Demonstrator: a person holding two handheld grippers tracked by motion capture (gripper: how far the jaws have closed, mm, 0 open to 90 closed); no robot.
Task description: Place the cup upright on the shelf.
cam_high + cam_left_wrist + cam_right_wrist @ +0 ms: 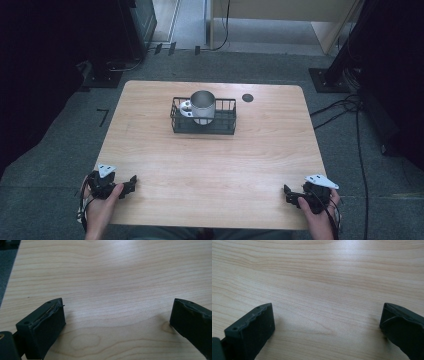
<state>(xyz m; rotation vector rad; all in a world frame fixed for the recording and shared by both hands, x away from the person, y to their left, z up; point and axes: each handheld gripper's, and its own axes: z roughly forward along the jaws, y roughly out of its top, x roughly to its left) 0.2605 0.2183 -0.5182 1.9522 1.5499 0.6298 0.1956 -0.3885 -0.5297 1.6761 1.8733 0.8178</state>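
I held my left gripper (131,182) at the near left corner of the table (210,165) and my right gripper (288,194) at the near right corner, each resting low over the wood with its nose turned inward toward the middle. Both sets of jaws stood wide apart with nothing between them; in the left gripper view (117,322) and the right gripper view (327,322) I looked out between the two black blocks onto bare wood grain. I judged this to be a ready stance: parked at the corners, the grippers left the whole middle of the table free, and open jaws meant either one could go straight to a grasp without a pause to spread. The thing I had in mind, the metal cup (202,105), stood upright in the black wire basket (226,128) at the far middle of the table, well apart from both grippers and roughly as far from one as from the other. Its mouth faced up, and a pale handle or tag showed on its left side, though I could not make out which. Sitting inside the basket, the cup was fenced by the wire walls, so I reckoned a sideways grab would be blocked and I would need to come down from above onto the rim. A small dark disc (247,97) lay on the wood just beyond the basket's right end, clear of any likely path.
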